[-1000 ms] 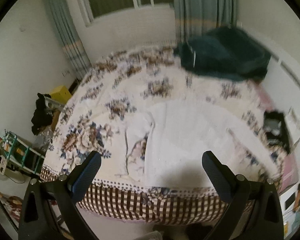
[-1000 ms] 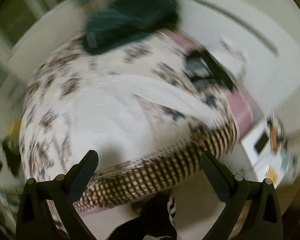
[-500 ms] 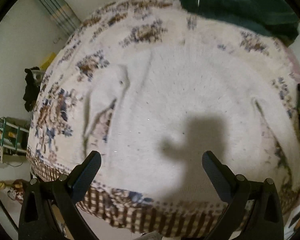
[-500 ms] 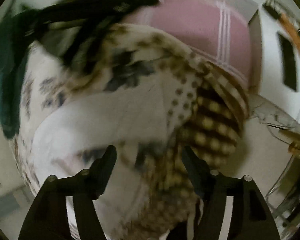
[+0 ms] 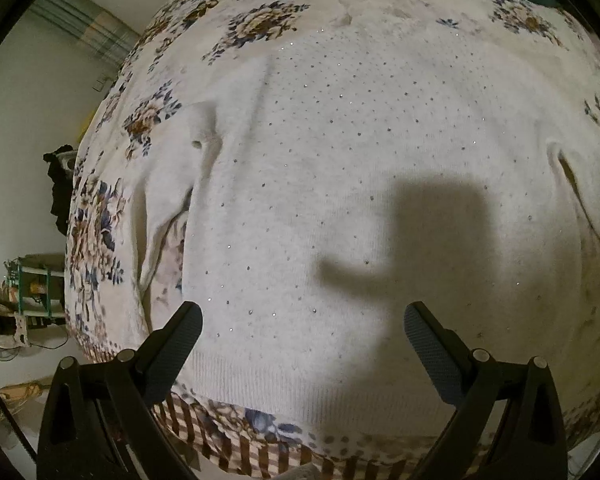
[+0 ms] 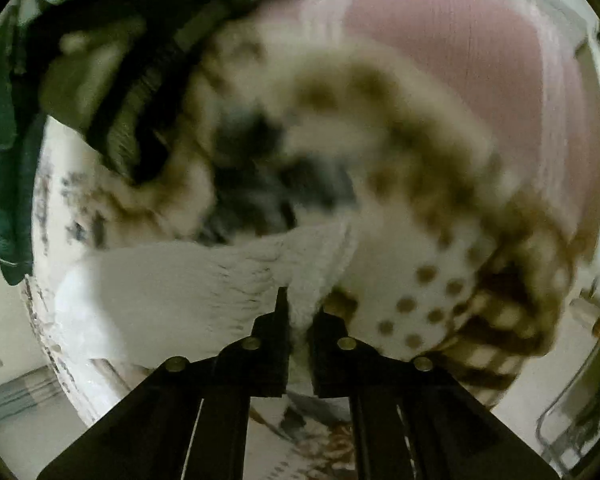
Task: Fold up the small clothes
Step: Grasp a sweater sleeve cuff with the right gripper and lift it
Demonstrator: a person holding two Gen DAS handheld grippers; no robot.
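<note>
A white knit sweater (image 5: 340, 168) with tiny sparkles lies spread flat on the floral bed cover (image 5: 260, 24). Its left sleeve (image 5: 168, 200) lies folded along the body. My left gripper (image 5: 302, 320) is open and empty, hovering just above the sweater's ribbed hem (image 5: 284, 380). In the right wrist view my right gripper (image 6: 300, 312) is shut on the ribbed cuff of the sweater's other sleeve (image 6: 312, 268), near the bed's corner. That view is blurred.
A dark green garment (image 6: 0, 120) and a dark striped garment (image 6: 140, 92) lie on the bed beyond the sweater. A pink sheet (image 6: 480, 60) shows at the bed's right side. A green rack (image 5: 32, 284) and dark clothes (image 5: 60, 184) stand at the left wall.
My left gripper has dropped close over the sweater's hem, staying open. My right gripper swung to the bed's right corner and closed on the sleeve cuff.
</note>
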